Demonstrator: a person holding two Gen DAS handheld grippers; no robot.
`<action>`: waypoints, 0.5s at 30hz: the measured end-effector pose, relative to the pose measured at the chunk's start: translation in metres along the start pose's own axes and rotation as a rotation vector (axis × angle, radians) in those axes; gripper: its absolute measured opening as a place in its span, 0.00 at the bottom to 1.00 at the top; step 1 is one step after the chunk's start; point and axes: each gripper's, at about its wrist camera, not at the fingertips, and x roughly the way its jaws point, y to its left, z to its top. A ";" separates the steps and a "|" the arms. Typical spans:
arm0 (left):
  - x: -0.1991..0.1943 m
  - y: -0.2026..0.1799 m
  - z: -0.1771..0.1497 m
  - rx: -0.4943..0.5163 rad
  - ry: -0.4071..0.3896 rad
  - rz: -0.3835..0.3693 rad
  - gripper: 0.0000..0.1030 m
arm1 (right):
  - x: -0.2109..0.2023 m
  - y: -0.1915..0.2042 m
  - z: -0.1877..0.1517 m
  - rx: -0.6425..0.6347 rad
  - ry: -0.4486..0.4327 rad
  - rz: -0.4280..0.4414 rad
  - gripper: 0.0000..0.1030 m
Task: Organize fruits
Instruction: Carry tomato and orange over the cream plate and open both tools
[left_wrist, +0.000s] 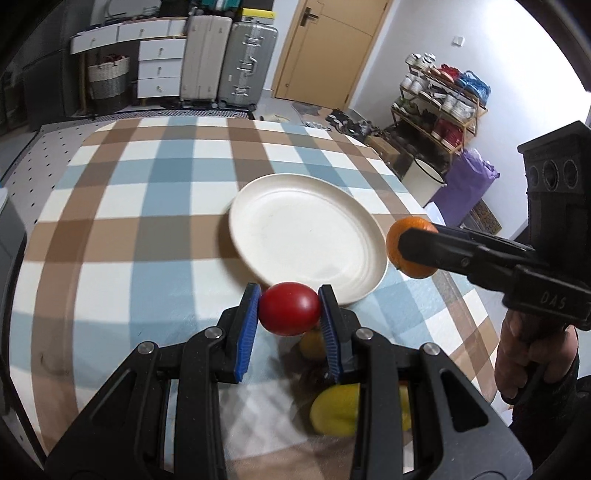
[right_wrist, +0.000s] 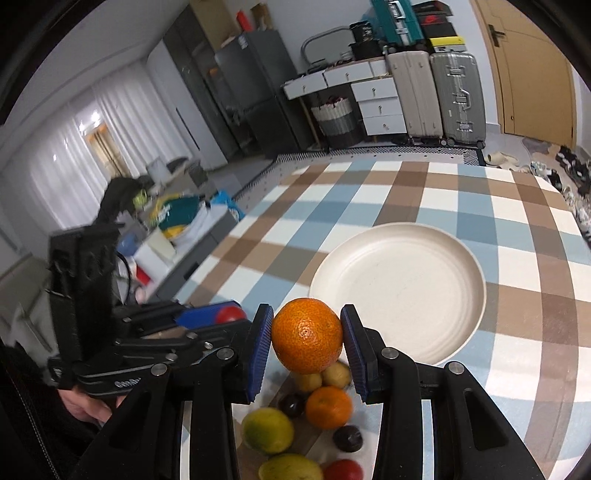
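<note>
Your left gripper pinches a smooth, glossy red tomato between ribbed blue pads, held in the air just before the near rim of the round, shallow cream plate. Your right gripper clamps a dimpled orange the same way, also near that rim. Both point down over the checked cloth, with more fruit lying nearer you than the plate.
</note>
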 end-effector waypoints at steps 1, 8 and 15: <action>0.004 -0.004 0.006 0.007 0.004 -0.006 0.28 | -0.002 -0.004 0.002 0.011 -0.007 0.006 0.37; 0.031 -0.019 0.045 0.031 0.024 -0.034 0.28 | -0.005 -0.033 0.019 0.053 -0.032 0.014 0.37; 0.064 -0.021 0.076 0.046 0.056 -0.031 0.28 | -0.002 -0.056 0.037 0.072 -0.052 0.017 0.37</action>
